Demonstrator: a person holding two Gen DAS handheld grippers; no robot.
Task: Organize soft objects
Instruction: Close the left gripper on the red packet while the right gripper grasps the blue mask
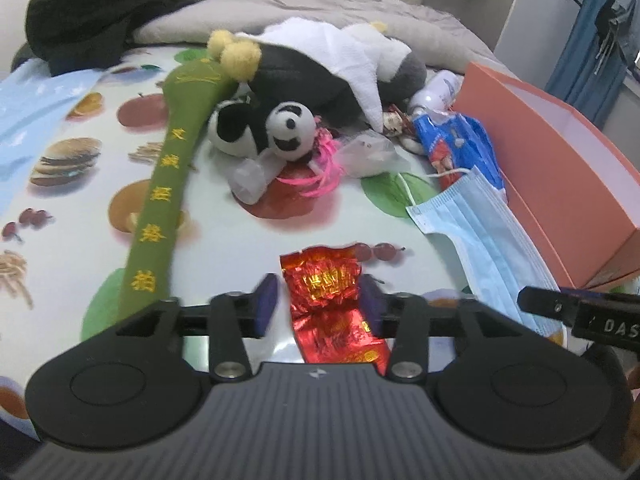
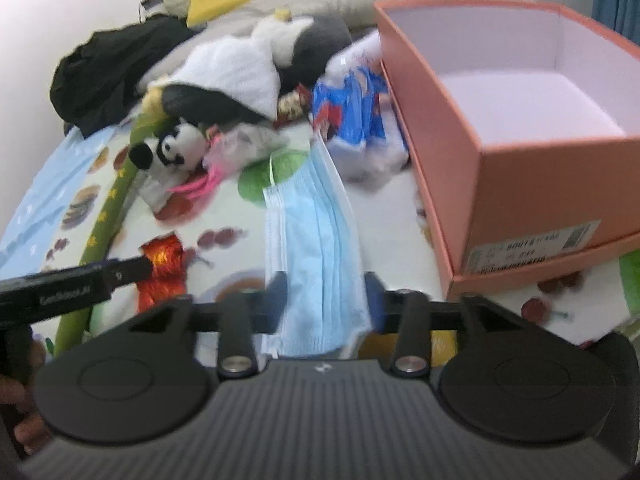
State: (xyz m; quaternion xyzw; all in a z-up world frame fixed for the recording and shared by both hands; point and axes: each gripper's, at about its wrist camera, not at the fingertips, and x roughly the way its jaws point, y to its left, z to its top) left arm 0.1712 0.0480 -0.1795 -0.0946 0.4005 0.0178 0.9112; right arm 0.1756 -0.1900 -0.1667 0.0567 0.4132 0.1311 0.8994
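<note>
Bed cover (image 1: 100, 168) with fruit print carries all clutter. Orange box (image 2: 520, 184) stands open and empty at right, probably target for soft things. Big grey-white plush (image 1: 320, 68) lies at back, half under white cloth. Green padded stick (image 1: 160, 200) runs beside it. Blue face mask (image 2: 316, 220) lies flat between fingers of right gripper (image 2: 326, 300); jaws part-open, pads seem not pressing. Small panda toy (image 1: 272, 128) sits mid-pile. Red foil packet (image 1: 332, 300) lies between fingers of left gripper (image 1: 318, 300), also part-open; right pad contact hard to judge. Right view blurred.
</note>
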